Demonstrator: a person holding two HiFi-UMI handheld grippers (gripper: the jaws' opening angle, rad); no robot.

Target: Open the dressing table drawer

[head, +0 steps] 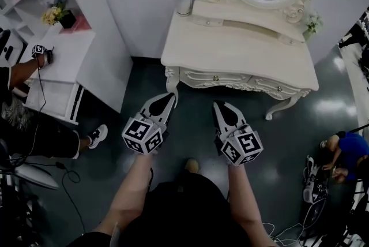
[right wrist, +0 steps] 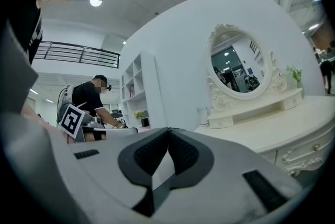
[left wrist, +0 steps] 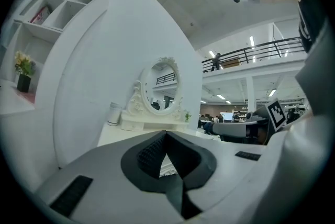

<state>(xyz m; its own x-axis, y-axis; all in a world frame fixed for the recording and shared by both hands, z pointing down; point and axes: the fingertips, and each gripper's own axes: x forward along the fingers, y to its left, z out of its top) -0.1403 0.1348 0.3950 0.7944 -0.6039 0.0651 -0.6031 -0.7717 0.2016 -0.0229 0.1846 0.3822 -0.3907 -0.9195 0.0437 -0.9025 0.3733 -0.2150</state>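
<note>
**Lining up on the drawer knob: both jaws clenched, empty**

I'm looking down on the cream-white carved dressing table [head: 173,58] w/ oval mirror, standing against the white wall ahead of me. Its front drawer [head: 202,77], w/ a small round metal knob [head: 216,78], is sitting shut just under the tabletop [head: 242,55] edge. The left hand-held gripper [head: 170,97] is hovering near the table's left front corner, jaws clenched on nothing. The right hand-held gripper [head: 218,105] is hanging beside it, below the knob in the head view, also clenched & empty.

I'm judging this as approach, no contact yet. The right tool is prob. the better pick, being nearer the knob. I'm planning to spread its jaws before reaching, come in level at knob height, centre the knob between the pads, clamp, then pull straight back toward me. The left one should be keeping clear of the leg.
</note>
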